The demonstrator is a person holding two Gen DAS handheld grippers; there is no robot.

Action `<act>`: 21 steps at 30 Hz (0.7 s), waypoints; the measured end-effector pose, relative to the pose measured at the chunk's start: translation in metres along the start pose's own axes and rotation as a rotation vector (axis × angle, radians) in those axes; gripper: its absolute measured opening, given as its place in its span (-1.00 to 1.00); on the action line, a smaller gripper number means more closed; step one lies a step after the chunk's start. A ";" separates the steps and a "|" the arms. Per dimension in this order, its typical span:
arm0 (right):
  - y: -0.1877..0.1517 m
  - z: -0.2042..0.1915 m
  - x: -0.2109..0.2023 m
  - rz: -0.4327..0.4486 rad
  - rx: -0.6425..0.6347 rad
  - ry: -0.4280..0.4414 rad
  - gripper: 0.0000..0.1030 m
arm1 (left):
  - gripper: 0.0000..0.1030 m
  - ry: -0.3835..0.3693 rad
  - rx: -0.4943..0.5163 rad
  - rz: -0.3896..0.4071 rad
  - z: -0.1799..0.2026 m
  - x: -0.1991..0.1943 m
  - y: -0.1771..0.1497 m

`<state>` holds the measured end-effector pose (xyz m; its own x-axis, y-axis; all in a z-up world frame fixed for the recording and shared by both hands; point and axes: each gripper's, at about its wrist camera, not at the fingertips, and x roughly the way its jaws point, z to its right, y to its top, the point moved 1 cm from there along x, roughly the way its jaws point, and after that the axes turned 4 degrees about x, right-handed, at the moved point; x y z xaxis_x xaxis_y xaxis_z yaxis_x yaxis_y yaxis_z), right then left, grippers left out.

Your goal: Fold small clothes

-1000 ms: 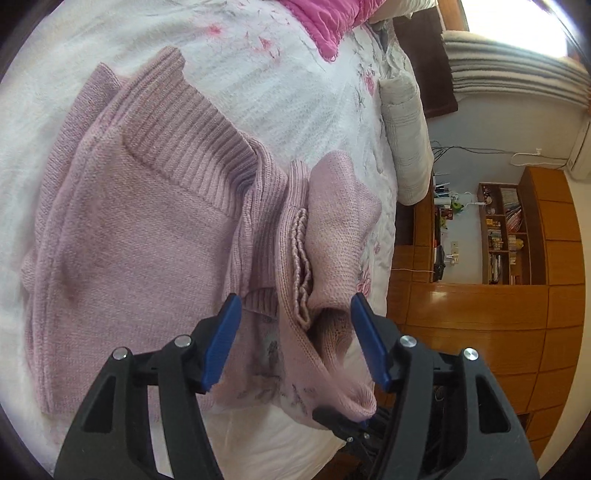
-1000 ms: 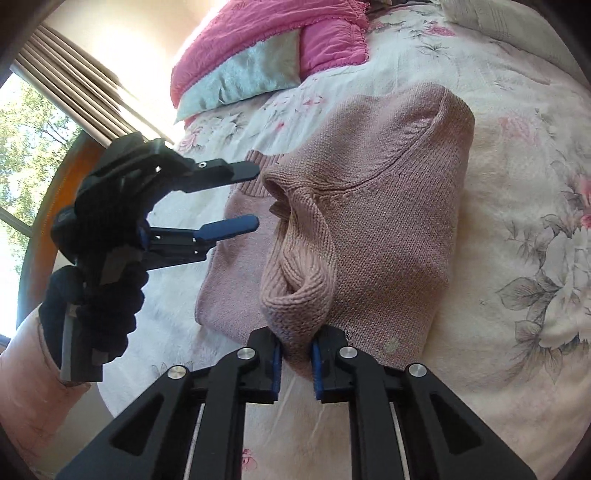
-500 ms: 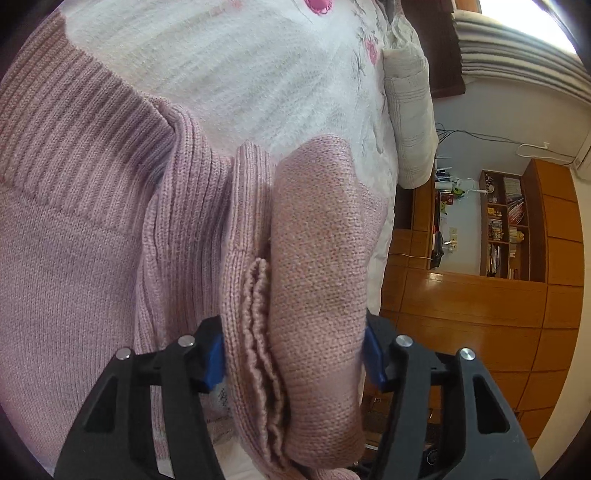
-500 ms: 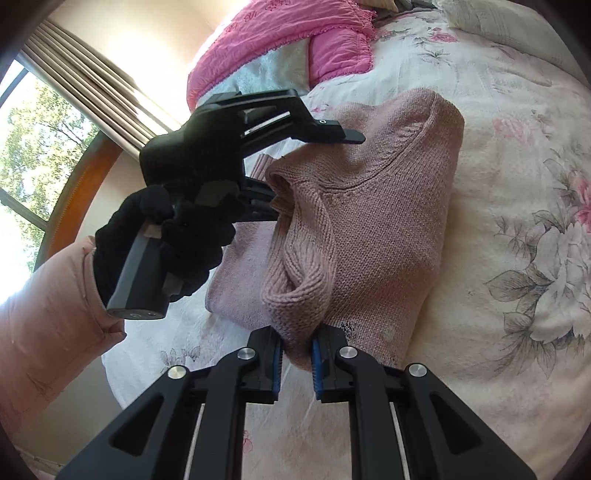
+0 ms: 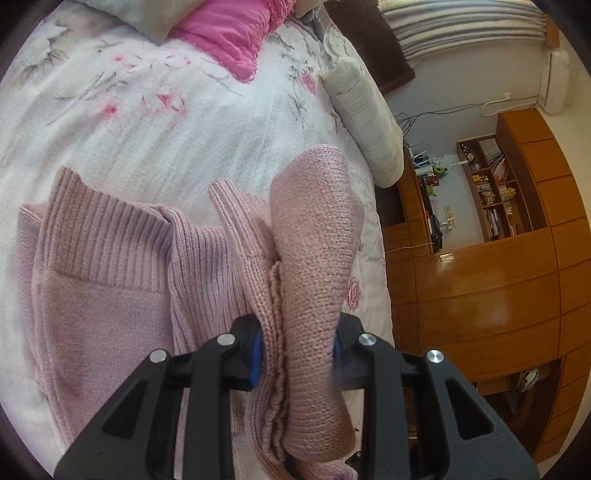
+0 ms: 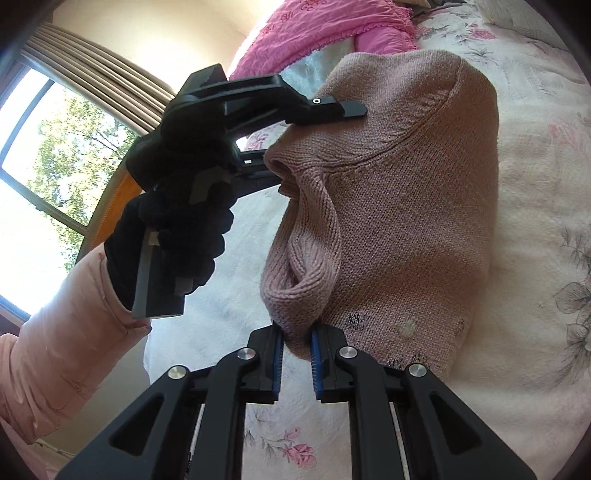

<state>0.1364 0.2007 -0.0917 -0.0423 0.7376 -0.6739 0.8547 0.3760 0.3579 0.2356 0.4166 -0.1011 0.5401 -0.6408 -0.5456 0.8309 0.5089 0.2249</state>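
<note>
A dusty-pink knitted sweater [image 5: 110,288] lies partly folded on the floral bedspread [image 5: 147,122]. My left gripper [image 5: 297,345] is shut on a thick bunch of its layers, ribbed edge and smooth knit pressed between the blue pads. From the right wrist view the same sweater [image 6: 406,206] is lifted off the bed, its folded edge pinched in my right gripper [image 6: 297,345], which is shut on it. The left gripper [image 6: 325,107] shows there too, held by a black-gloved hand [image 6: 177,221], clamping the sweater's far corner.
Pink pillows [image 5: 236,33] and a pale cushion [image 5: 369,122] lie at the head of the bed. Wooden cabinets and shelves [image 5: 498,258] stand beyond the bed's edge. A window with curtains [image 6: 74,122] is on the left. A pink sleeve [image 6: 55,350] reaches in.
The left gripper has closed on the sweater's bunched layers, from open a second ago. Both grippers have lifted the held edge up off the bed.
</note>
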 end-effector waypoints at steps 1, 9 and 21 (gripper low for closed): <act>0.002 -0.008 0.006 -0.004 -0.012 0.014 -0.76 | -0.49 0.004 -0.001 0.012 -0.003 -0.010 0.002; 0.009 -0.056 0.064 -0.083 -0.091 0.033 -0.76 | -0.49 0.123 -0.009 0.081 -0.058 -0.078 0.000; -0.018 -0.031 0.141 -0.276 -0.137 -0.213 -0.59 | -0.47 0.201 -0.103 0.025 -0.142 -0.041 -0.025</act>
<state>0.0992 0.3157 -0.1728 -0.1406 0.4706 -0.8711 0.7485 0.6264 0.2176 0.1739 0.5125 -0.1990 0.5138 -0.5051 -0.6934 0.7941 0.5858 0.1618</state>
